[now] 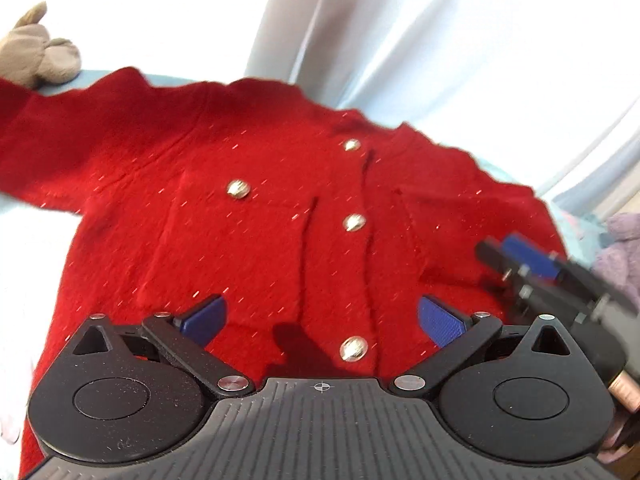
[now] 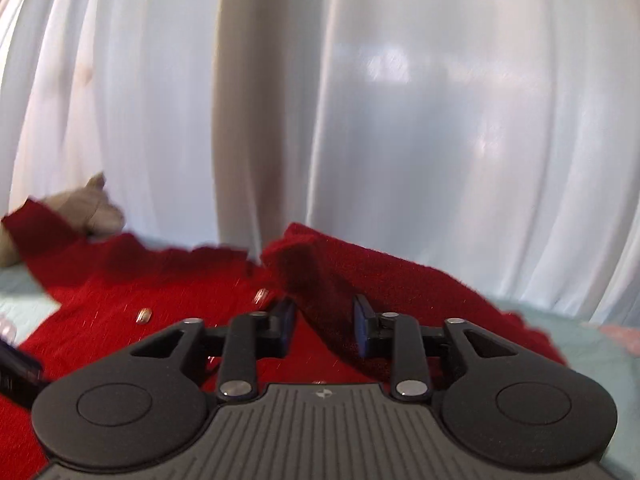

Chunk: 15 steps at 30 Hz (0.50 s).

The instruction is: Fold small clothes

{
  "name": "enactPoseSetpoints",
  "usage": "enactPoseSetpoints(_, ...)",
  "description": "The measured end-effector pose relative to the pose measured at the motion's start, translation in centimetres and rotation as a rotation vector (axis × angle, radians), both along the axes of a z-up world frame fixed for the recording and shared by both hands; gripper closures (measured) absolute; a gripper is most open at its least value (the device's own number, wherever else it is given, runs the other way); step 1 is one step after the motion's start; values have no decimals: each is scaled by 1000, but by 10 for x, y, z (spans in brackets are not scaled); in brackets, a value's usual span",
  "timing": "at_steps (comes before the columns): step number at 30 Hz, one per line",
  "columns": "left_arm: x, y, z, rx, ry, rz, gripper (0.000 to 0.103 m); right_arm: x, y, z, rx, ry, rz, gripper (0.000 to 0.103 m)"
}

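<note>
While your left gripper (image 1: 322, 316) hangs low in the frame over the red cardigan (image 1: 248, 216), its blue-padded fingers (image 1: 206, 314) stand wide apart with nothing between them. That cardigan lies front up across the middle of the left wrist view, on a pale blue-green bed cover (image 1: 168, 79), with gold buttons (image 1: 239, 189) running down its placket and one more off to the left.

Around it you have a beige soft toy (image 1: 38, 56) at the upper left, partly behind the far sleeve, white curtains (image 1: 440, 40) filling the upper right, and a lilac plush thing (image 1: 620, 248) at the right edge. Your right gripper (image 1: 520, 260) cuts in blurred from the right, across the cardigan's edge.

From the right wrist view, your right gripper's fingers (image 2: 286, 320) stand narrowly apart; a raised fold of the cardigan (image 2: 360, 268) sits just beyond and between them, and whether the pads touch it you cannot tell through the blur. Curtains (image 2: 320, 100) fill the upper frame, and the toy (image 2: 92, 208) sits at the left behind a sleeve.

No brand, label or readable writing shows; only a small crosshair mark sits on each gripper body.
</note>
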<state>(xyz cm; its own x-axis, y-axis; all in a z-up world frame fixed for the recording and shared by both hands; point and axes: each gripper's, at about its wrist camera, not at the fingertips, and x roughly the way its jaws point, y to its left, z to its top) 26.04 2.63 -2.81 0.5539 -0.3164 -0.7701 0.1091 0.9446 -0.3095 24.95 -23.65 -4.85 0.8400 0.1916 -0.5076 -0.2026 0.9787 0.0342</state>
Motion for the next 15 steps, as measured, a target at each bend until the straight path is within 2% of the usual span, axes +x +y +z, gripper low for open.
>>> enactPoseSetpoints(3, 29, -10, -1, -144, -5, -99, 0, -24, -5, -4, 69, 40, -47, 69)
enactPoseSetpoints(6, 62, -25, -18, -293, 72, -160, 0, -51, -29, 6, 170, 59, -127, 69)
enactPoseSetpoints(7, 74, -30, -26, -338, 101, -170, 3, -59, -40, 10, 199, 62, -164, 69)
enactPoseSetpoints(8, 84, -35, -34, -367, 132, -170, 7, -67, -49, 11, 226, 73, -200, 69)
enactPoseSetpoints(9, 93, -40, -42, -389, 162, -171, 19, -74, -57, 12, 255, 84, -239, 68)
enactPoseSetpoints(10, 100, -46, -51, -404, 200, -170, 26, -81, -64, 13, 280, 89, -268, 68)
enactPoseSetpoints(13, 117, -57, -80, -439, 313, -160, 30, -100, -80, 11, 339, 114, -336, 68)
enactPoseSetpoints(15, 122, -56, -87, -500, 303, -141, 30, -106, -82, 8, 346, 128, -361, 68)
